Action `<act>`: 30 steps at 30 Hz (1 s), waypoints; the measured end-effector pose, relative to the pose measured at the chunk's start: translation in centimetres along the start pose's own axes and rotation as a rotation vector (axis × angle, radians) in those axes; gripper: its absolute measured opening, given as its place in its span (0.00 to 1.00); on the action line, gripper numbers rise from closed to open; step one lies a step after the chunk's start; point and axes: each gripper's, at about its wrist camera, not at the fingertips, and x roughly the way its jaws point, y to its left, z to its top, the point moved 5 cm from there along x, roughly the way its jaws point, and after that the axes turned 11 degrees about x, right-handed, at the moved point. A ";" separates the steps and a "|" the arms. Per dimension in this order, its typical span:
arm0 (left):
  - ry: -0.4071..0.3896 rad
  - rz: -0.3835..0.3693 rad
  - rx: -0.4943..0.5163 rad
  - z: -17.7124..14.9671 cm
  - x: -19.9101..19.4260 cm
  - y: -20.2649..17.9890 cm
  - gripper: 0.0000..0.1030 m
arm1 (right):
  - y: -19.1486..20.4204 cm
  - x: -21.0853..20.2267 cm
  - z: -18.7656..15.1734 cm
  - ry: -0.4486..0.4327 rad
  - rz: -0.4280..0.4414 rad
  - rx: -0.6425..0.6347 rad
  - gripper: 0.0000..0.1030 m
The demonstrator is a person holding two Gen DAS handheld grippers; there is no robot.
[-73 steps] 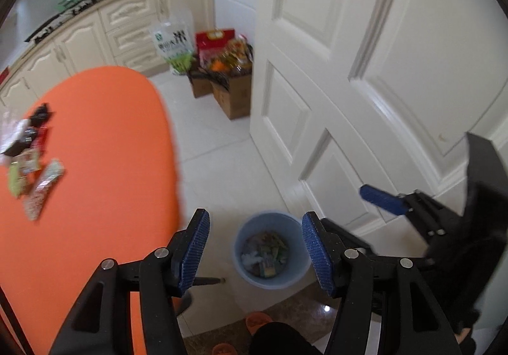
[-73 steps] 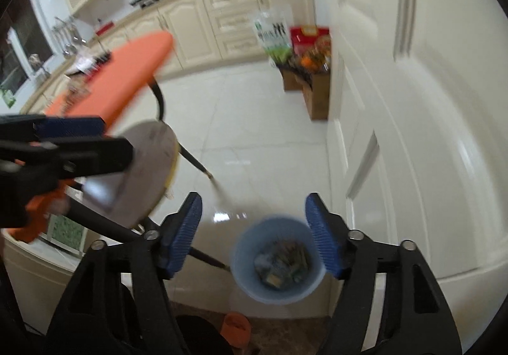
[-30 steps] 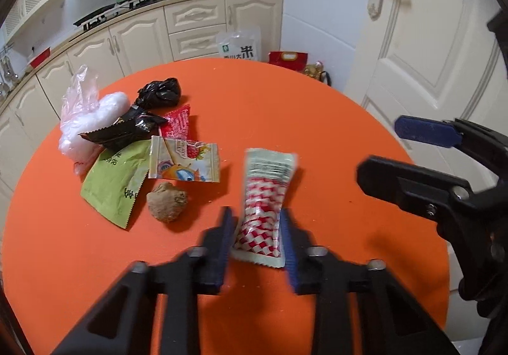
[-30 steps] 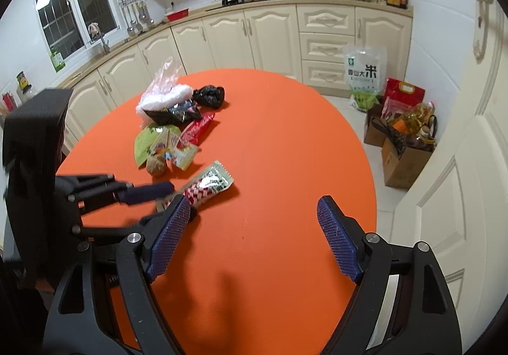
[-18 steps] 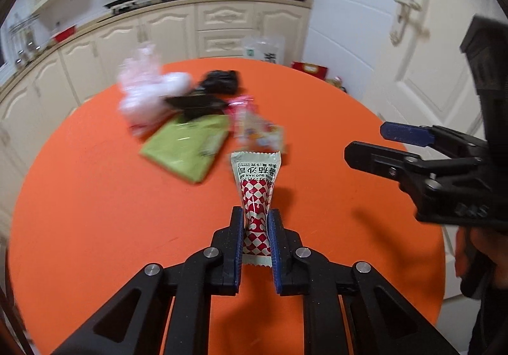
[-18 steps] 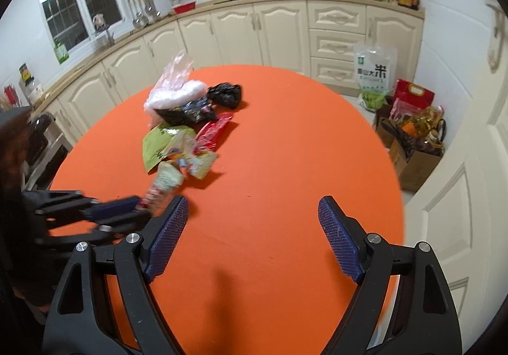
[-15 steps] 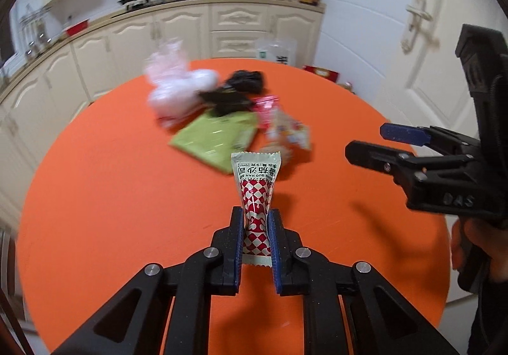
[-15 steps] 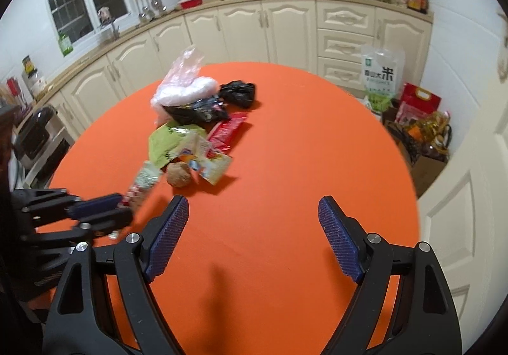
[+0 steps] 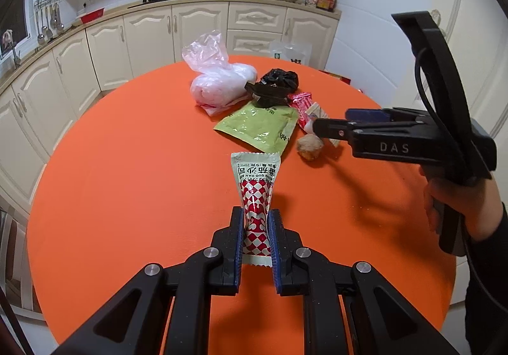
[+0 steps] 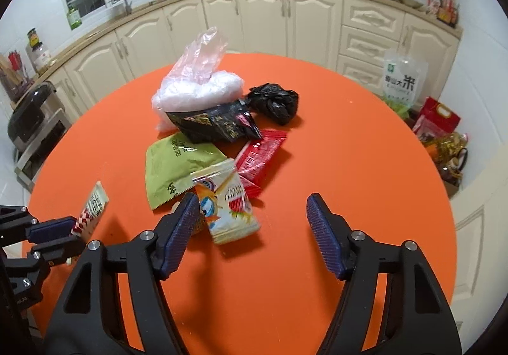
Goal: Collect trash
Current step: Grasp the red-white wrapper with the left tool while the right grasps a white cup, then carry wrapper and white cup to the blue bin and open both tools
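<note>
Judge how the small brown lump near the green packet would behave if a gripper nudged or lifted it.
The brown lump looks rounded and knobbly, so a nudge would probably make it roll or wobble on the smooth orange table. It seems solid rather than floppy, unlike the flat green packet beside it. Its uneven surface might slip sideways between flat pads.

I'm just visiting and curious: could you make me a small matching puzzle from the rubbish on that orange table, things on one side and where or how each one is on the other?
Things:
1. red-checked sachet
2. green packet
3. black bag
4. left gripper

States:
A. crumpled, beside the clear plastic bag
B. lying flat, partly under the black wrapper
C. lifted off the table
D. shut on a piece of trash

Pairs: 1-C, 2-B, 3-A, 4-D
</note>
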 end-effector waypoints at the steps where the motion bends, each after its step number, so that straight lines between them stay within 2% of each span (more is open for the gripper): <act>1: -0.001 -0.001 -0.001 0.1 0.0 0.1 0.11 | 0.1 0.1 0.0 0.006 0.006 -0.005 0.64; 3: -0.007 -0.007 -0.001 0.4 0.1 0.1 0.11 | 0.4 -0.1 -0.1 0.019 0.042 -0.005 0.61; 4: -0.009 -0.010 0.001 0.4 0.1 0.1 0.11 | 0.6 -0.1 -0.2 0.020 0.048 -0.011 0.55; 7: -0.014 -0.013 0.002 0.5 -0.1 -0.1 0.11 | 0.6 0.1 0.0 0.022 0.063 0.004 0.46; 12: -0.014 -0.023 0.001 0.4 -0.3 -0.4 0.11 | -0.4 1.1 0.7 0.047 0.115 0.072 0.46; 15: -0.016 -0.021 0.001 0.3 -0.6 -0.7 0.11 | -1.1 1.8 0.7 0.040 0.010 0.070 0.44; 16: -0.018 -0.022 0.002 0.3 -0.7 -0.7 0.11 | -1.1 2.0 0.4 0.053 -0.006 0.060 0.32; 17: -0.018 -0.023 0.003 0.4 -0.7 -0.8 0.11 | -1.0 1.9 0.4 0.037 -0.020 0.040 0.28; 23: -0.019 -0.035 0.007 0.7 -0.7 -1.2 0.11 | -0.8 0.9 -0.8 0.004 -0.020 0.004 0.23; 30: -0.036 -0.054 0.035 1.1 -2.1 -3.8 0.11 | -1.5 -3.7 -2.5 -0.059 0.032 0.035 0.22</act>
